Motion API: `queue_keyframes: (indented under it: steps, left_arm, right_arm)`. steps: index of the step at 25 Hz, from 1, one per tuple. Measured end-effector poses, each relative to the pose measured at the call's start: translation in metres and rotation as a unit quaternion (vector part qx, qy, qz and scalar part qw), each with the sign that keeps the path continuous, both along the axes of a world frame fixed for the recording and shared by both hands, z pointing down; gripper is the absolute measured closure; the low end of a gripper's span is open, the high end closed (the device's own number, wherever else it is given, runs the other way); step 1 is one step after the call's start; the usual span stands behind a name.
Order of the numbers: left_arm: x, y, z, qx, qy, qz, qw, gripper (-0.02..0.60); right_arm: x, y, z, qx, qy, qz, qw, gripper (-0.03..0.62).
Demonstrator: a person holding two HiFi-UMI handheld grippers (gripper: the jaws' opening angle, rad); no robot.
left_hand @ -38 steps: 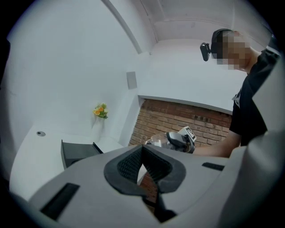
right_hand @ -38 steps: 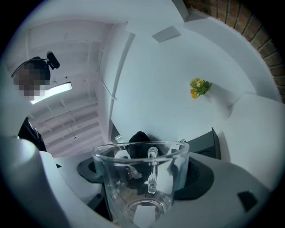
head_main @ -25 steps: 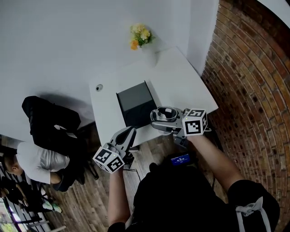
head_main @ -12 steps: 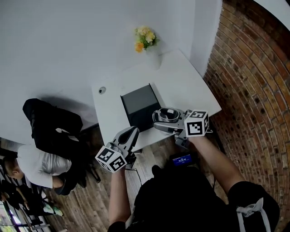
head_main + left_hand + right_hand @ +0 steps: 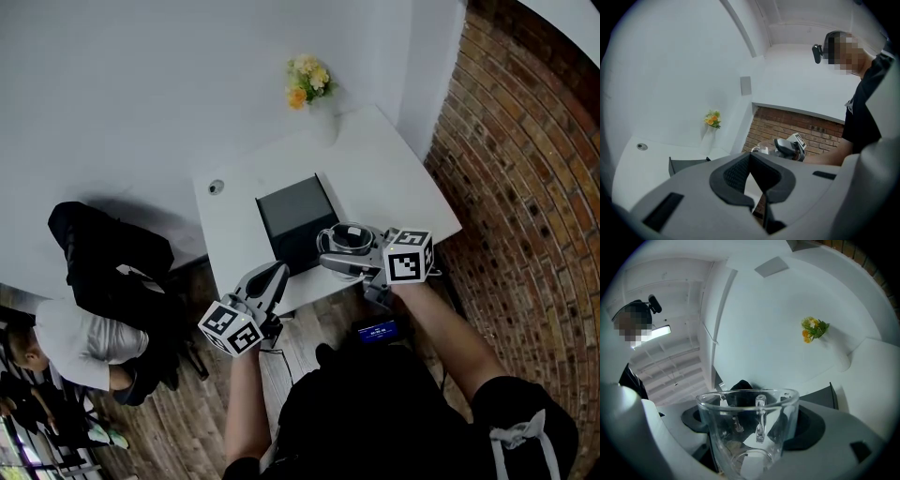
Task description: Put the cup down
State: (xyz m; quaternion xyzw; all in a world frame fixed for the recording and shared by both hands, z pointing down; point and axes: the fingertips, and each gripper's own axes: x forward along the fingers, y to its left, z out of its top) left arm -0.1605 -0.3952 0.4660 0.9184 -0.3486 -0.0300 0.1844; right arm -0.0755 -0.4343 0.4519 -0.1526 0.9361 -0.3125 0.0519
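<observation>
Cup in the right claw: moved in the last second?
No. The cup sits beside the dark box's near right edge as before; only the view shifted.

My views were bright and evenly lit; a lamp (image 5: 660,333) glared, the cup (image 5: 747,427) caught highlights, edges curved dark.

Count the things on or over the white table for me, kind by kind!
Cup: 1
Box: 1
Flowers: 1 bunch
Disc: 1
Total: 4
</observation>
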Motion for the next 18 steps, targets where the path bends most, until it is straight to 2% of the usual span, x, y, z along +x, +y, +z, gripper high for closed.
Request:
queue_keyframes:
  steps: [4,9,18]
  left_arm:
    - [-0.002,-0.002,0.001,-0.003,0.001,0.0,1.0,0.574]
    - [0.014,0.006,0.006,-0.006,-0.006,-0.008,0.9999,0.574]
    - [-0.025,0.012,0.026,-0.047,-0.005,-0.036,0.9982,0.574]
  right_arm:
    - [-0.002,-0.003,0.002,-0.003,0.002,-0.001,1.0,0.168]
    - [0.016,-0.009,0.019,-0.015,0.002,0.002,1.0,0.166]
    - [-0.013,-0.059,0.052,-0.06,0.016,0.032,0.998,0.166]
